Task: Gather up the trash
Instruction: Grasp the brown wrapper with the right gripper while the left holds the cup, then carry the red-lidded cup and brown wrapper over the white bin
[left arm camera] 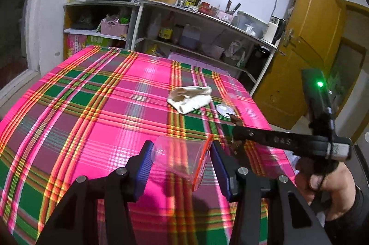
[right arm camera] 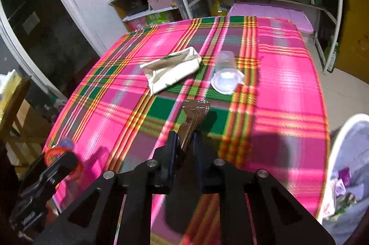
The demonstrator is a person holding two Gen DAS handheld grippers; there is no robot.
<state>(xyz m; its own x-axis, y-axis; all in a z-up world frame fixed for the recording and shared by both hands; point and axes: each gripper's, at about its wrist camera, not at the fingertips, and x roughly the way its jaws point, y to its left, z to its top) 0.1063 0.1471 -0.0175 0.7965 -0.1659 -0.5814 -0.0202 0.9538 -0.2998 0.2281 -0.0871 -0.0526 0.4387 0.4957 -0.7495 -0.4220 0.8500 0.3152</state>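
My left gripper (left arm camera: 182,152) is shut on a clear plastic cup with an orange rim (left arm camera: 182,158), held on its side above the plaid tablecloth (left arm camera: 92,111). My right gripper (right arm camera: 185,141) is shut on a brown foil wrapper (right arm camera: 193,115) and holds it over the table; it also shows in the left wrist view (left arm camera: 237,127). A second clear cup with a white lid (right arm camera: 224,76) lies on the cloth beside a crumpled beige paper bag (right arm camera: 171,69). Both show in the left wrist view, the cup (left arm camera: 224,107) right of the bag (left arm camera: 190,98).
A white bin holding wrappers (right arm camera: 346,171) stands at the table's right edge. Metal shelves with bottles and containers (left arm camera: 207,37) stand behind the table. A yellow door (left arm camera: 306,42) is at the right. A wooden chair (right arm camera: 13,111) stands at the left.
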